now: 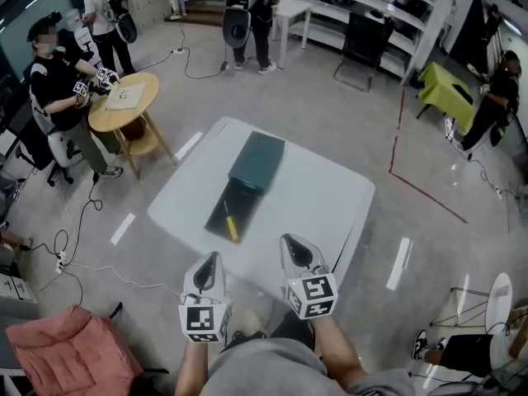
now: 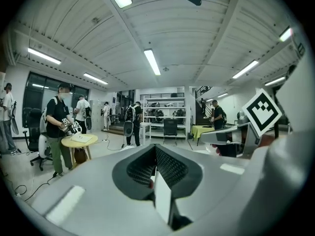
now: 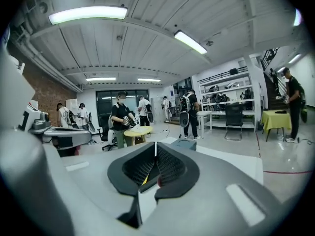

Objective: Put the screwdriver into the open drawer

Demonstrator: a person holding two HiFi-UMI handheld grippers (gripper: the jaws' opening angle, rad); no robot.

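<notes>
A screwdriver (image 1: 230, 222) with a yellow handle lies inside the open drawer (image 1: 216, 218) of a dark green box (image 1: 257, 162) on the white table (image 1: 322, 196). Both grippers hover near the table's front edge, on my side of the drawer and apart from it. My left gripper (image 1: 212, 257) has its jaws together with nothing between them, also seen in the left gripper view (image 2: 155, 149). My right gripper (image 1: 289, 240) is likewise shut and empty (image 3: 155, 147). In the right gripper view a sliver of the yellow handle (image 3: 144, 180) shows past the jaws, and the box (image 3: 184, 144) stands beyond.
A round wooden table (image 1: 124, 101) with a person beside it stands at the left. A pink cushion (image 1: 70, 353) and cables (image 1: 78, 254) lie on the floor at the near left. Red tape (image 1: 421, 188) marks the floor at the right. Shelves and people fill the back.
</notes>
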